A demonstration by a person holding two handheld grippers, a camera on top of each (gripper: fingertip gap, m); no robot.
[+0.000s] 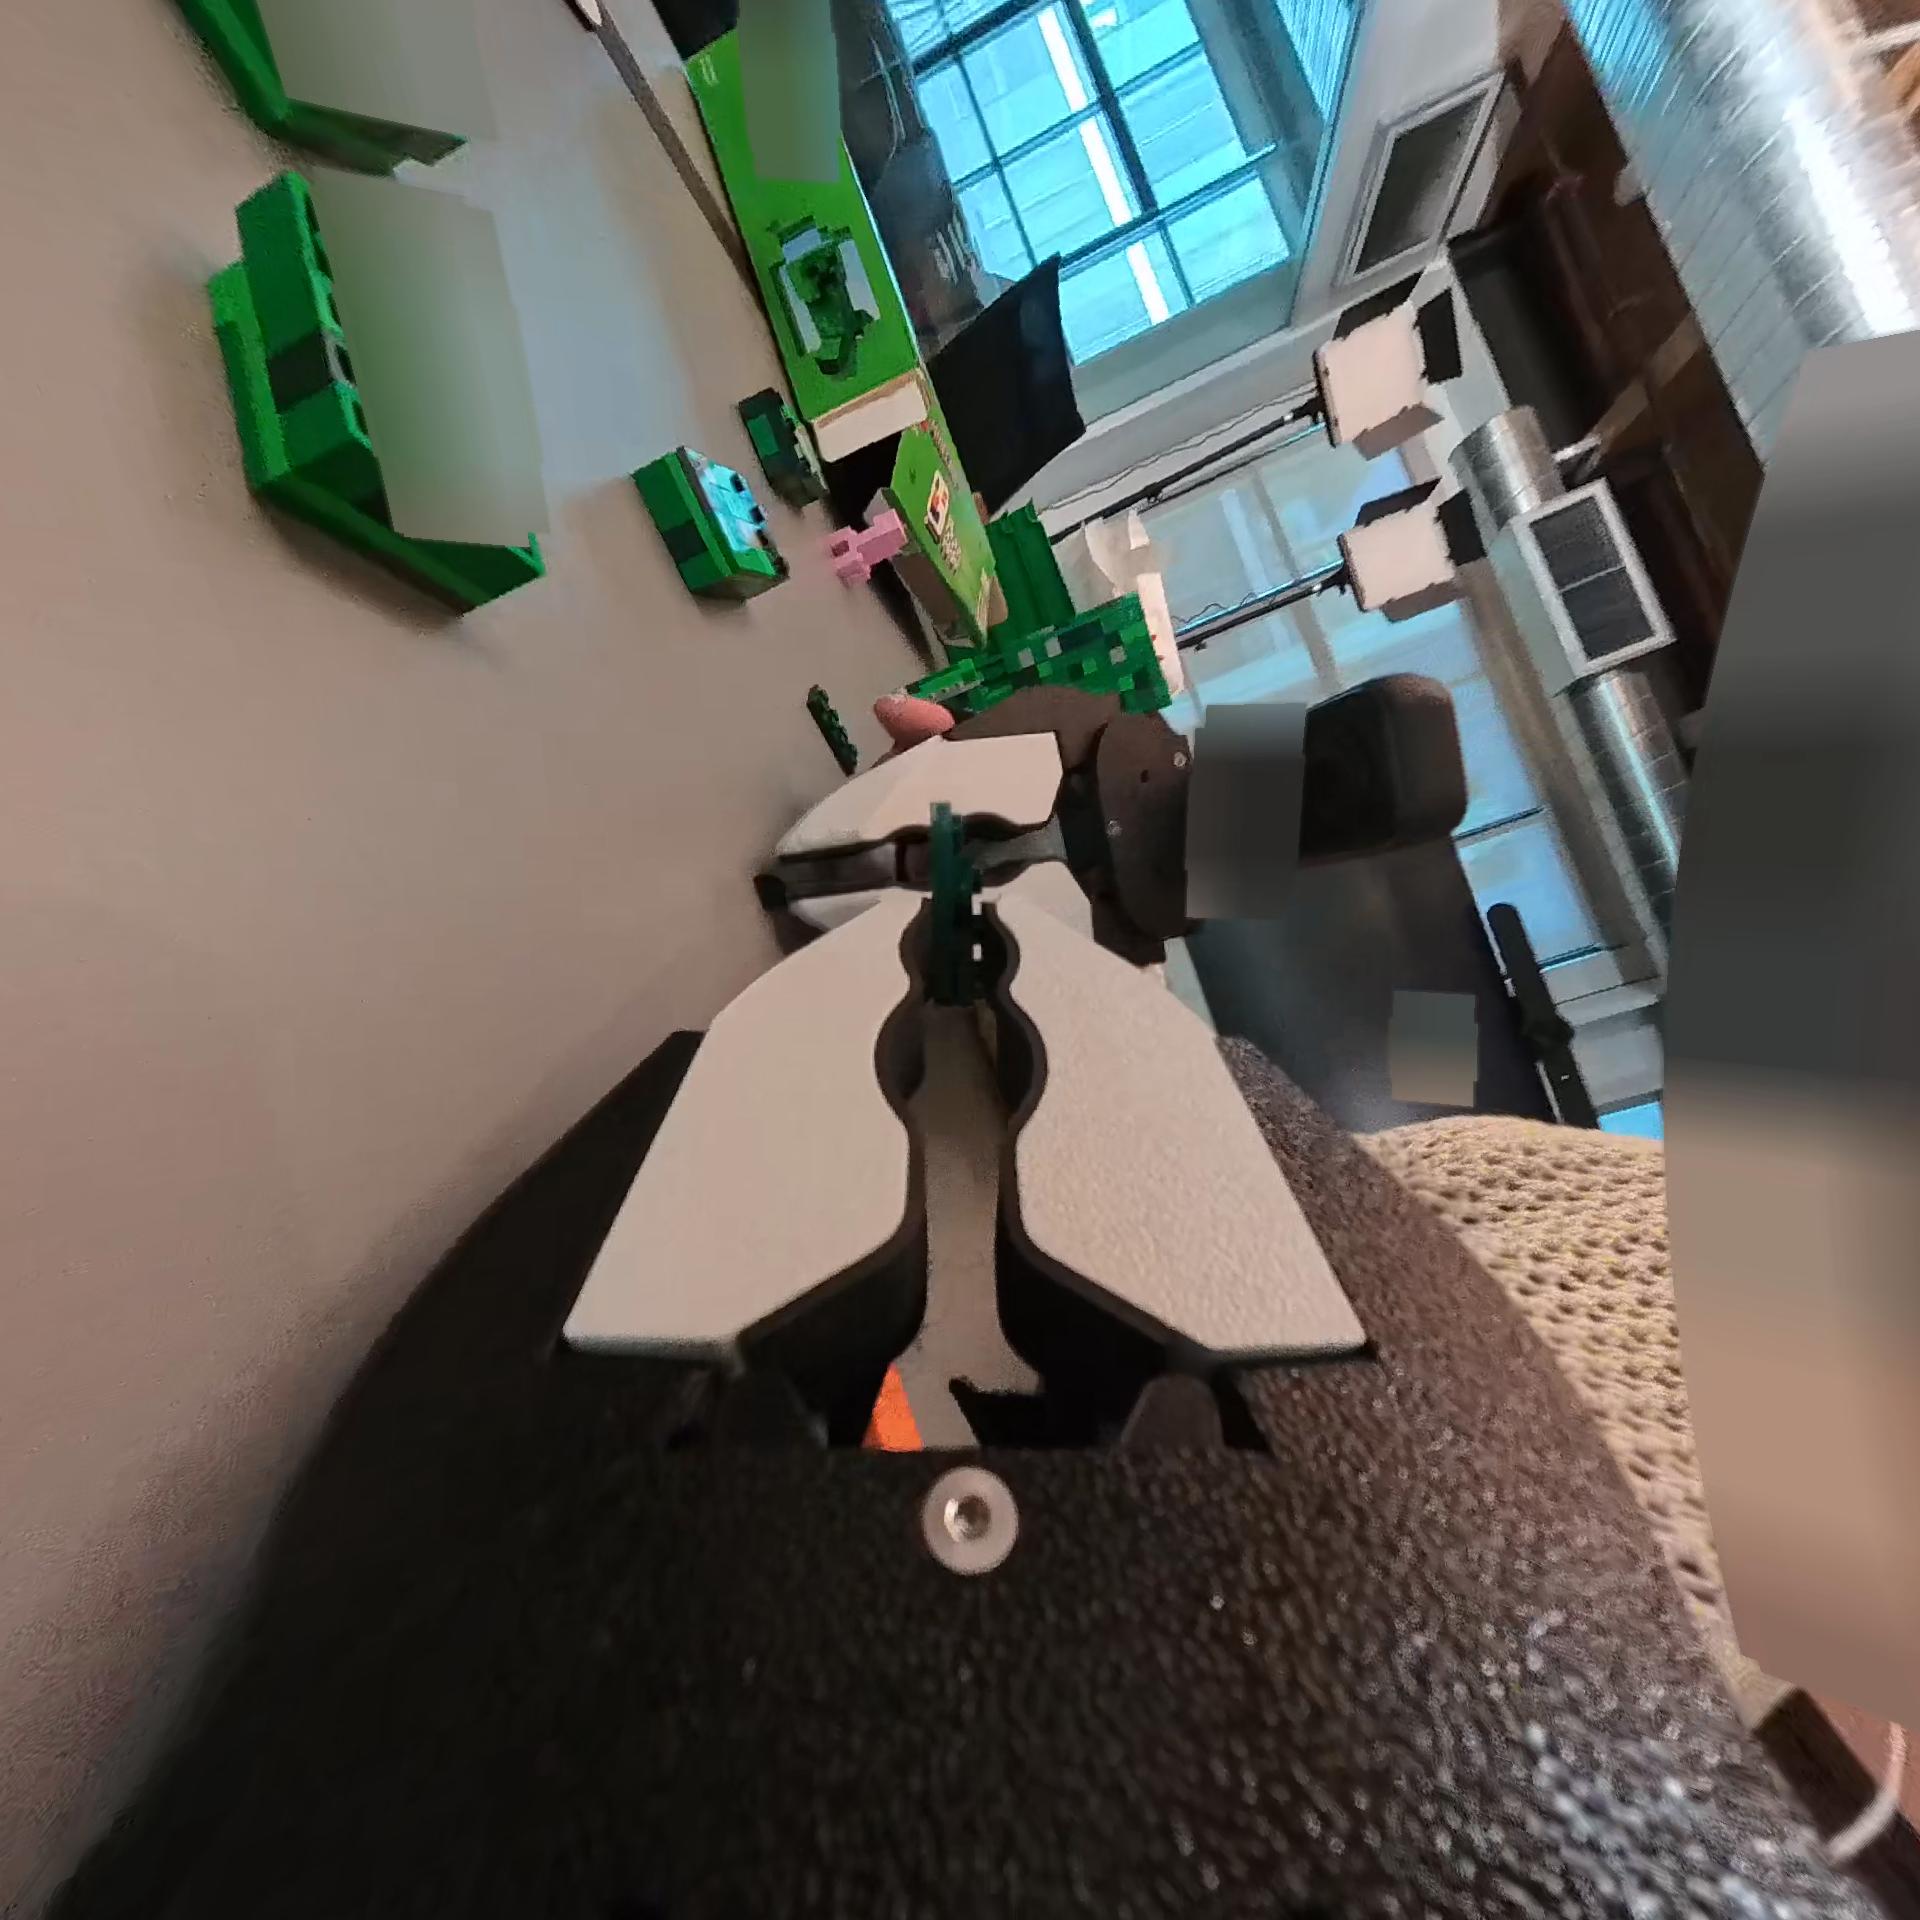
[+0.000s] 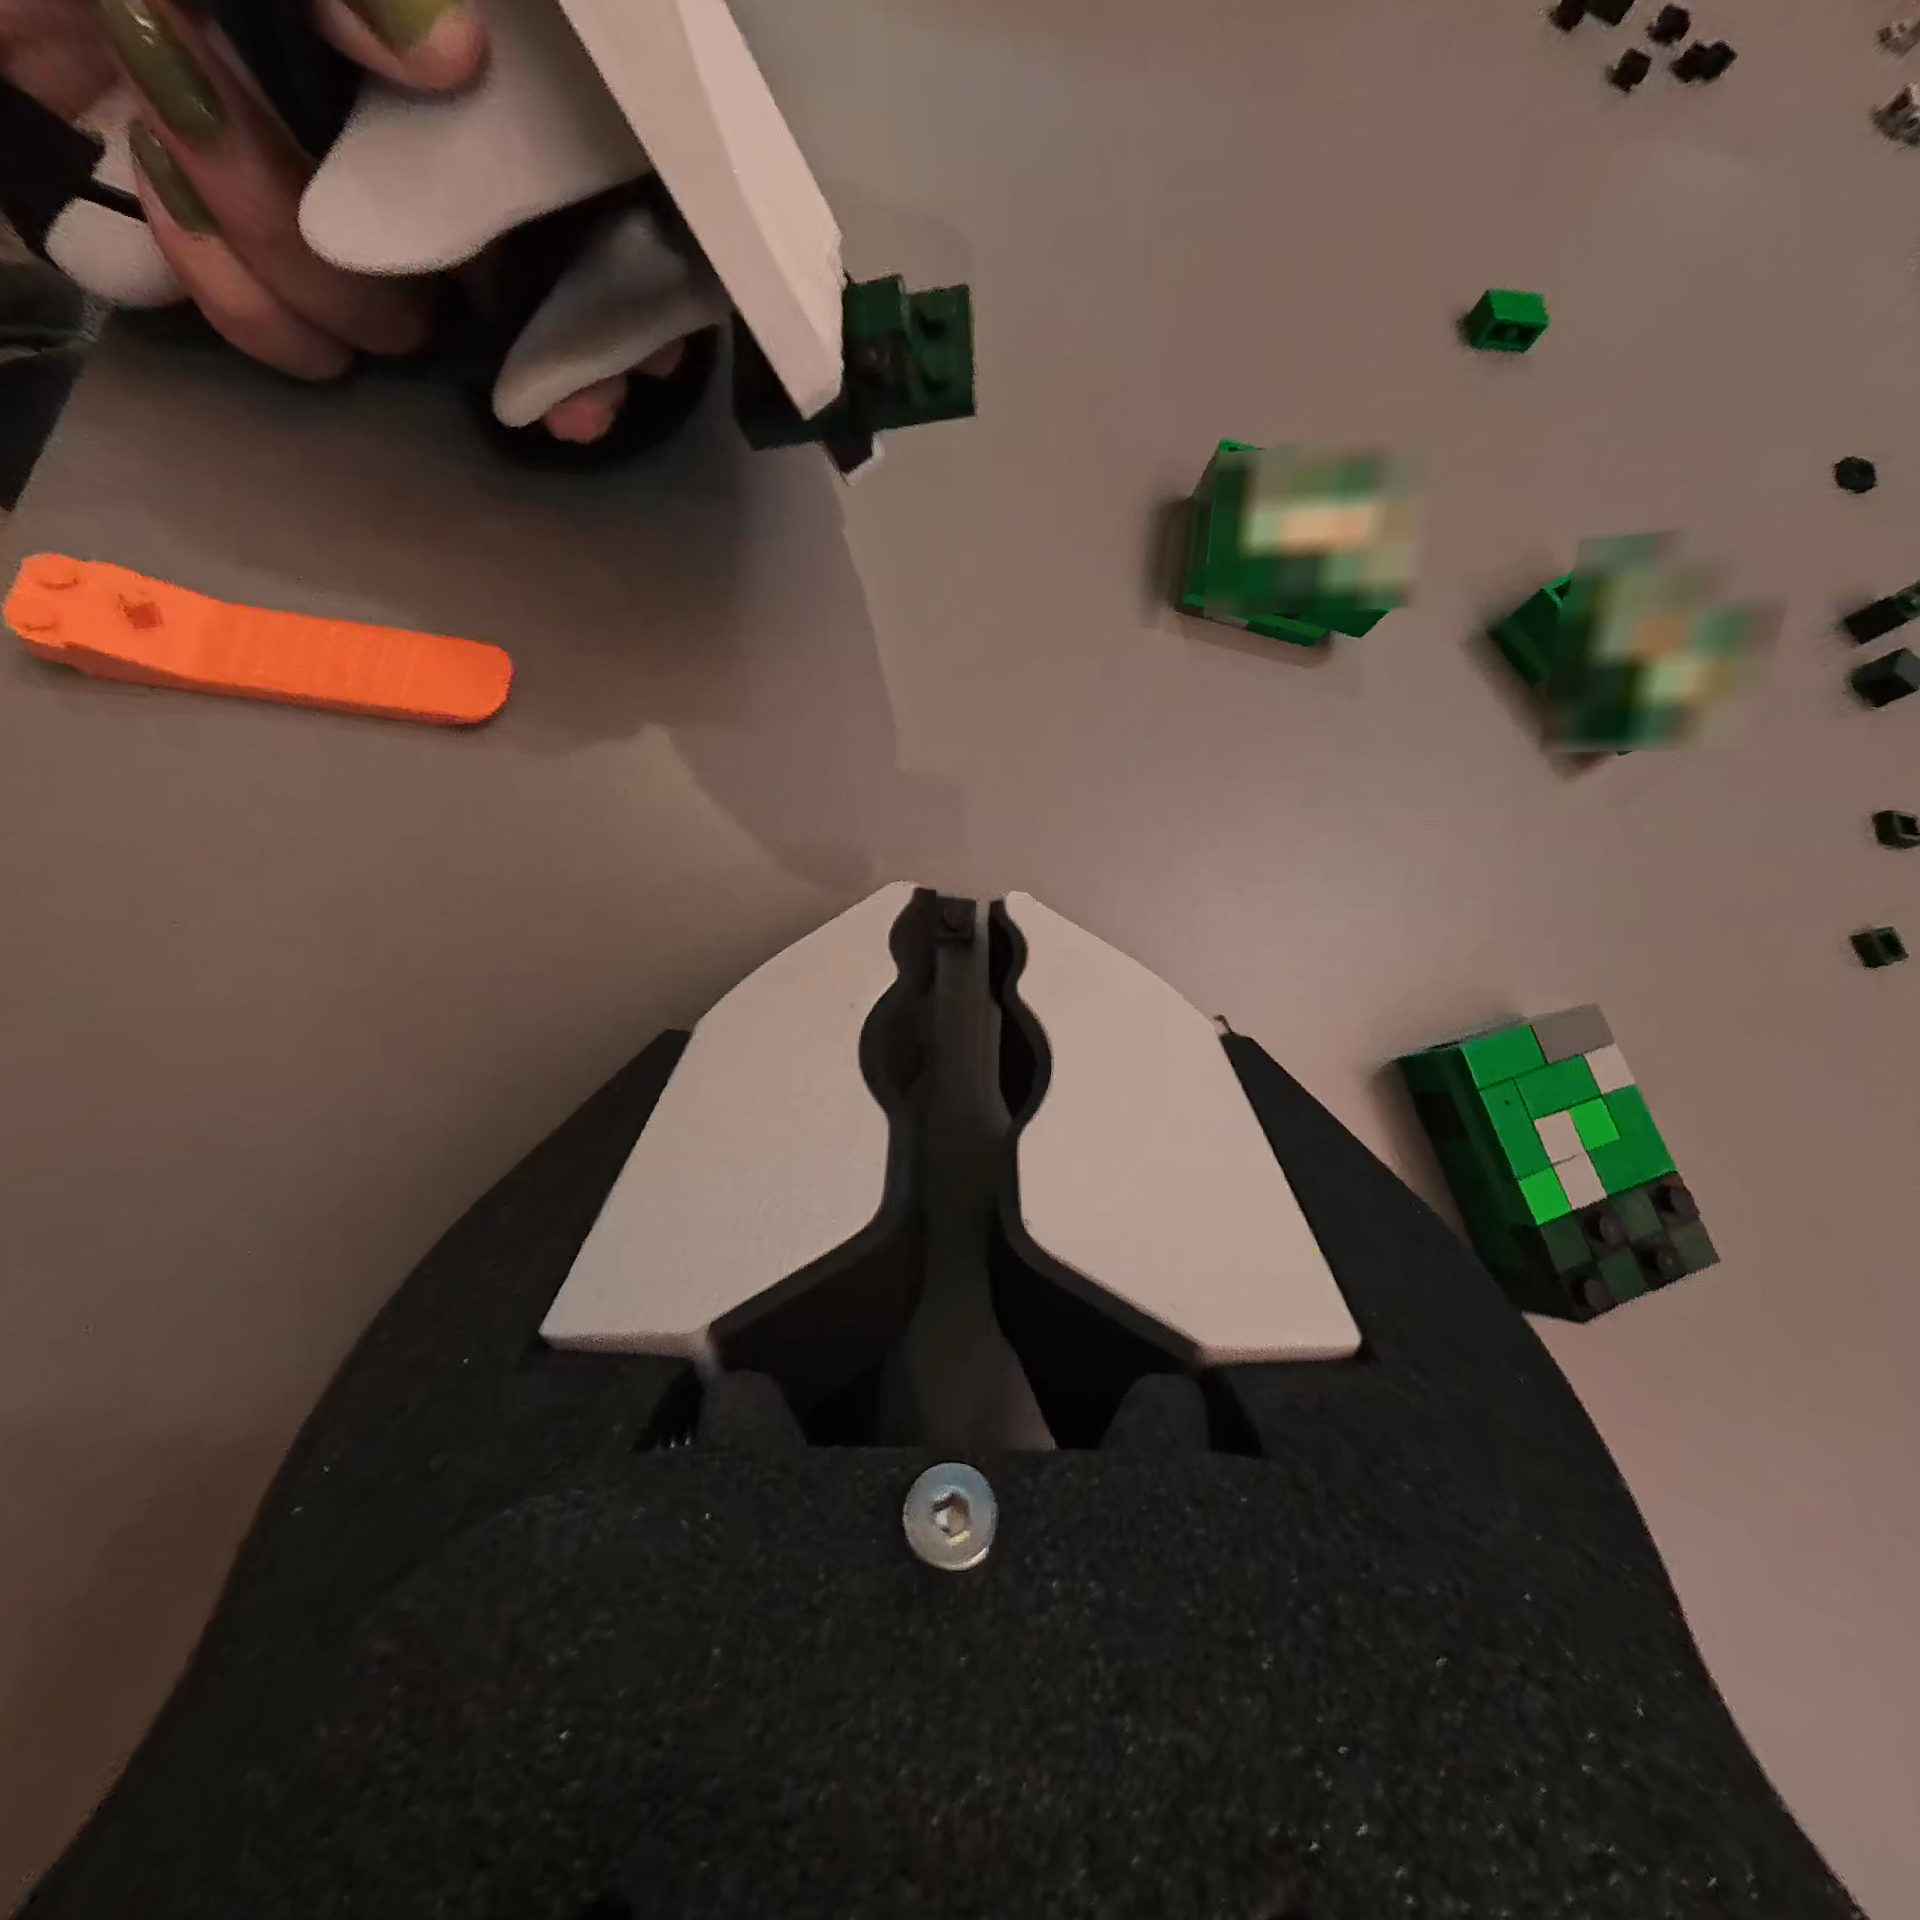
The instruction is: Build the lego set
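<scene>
both tongs [image 1: 951, 935] [image 2: 961, 914] closed, left gripping one dark-green piece [image 1: 948, 914].

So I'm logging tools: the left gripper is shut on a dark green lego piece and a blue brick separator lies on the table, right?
Only the colour is wrong: the brick separator is orange, as the right wrist view shows. The left gripper is shut on a dark green lego piece, and the separator lies on the table.

The white-fingered black left gripper [image 1: 951, 940] pinches tight, tilted sideways; the matching right gripper [image 2: 961, 914] points downward, fingers closed together.
</scene>
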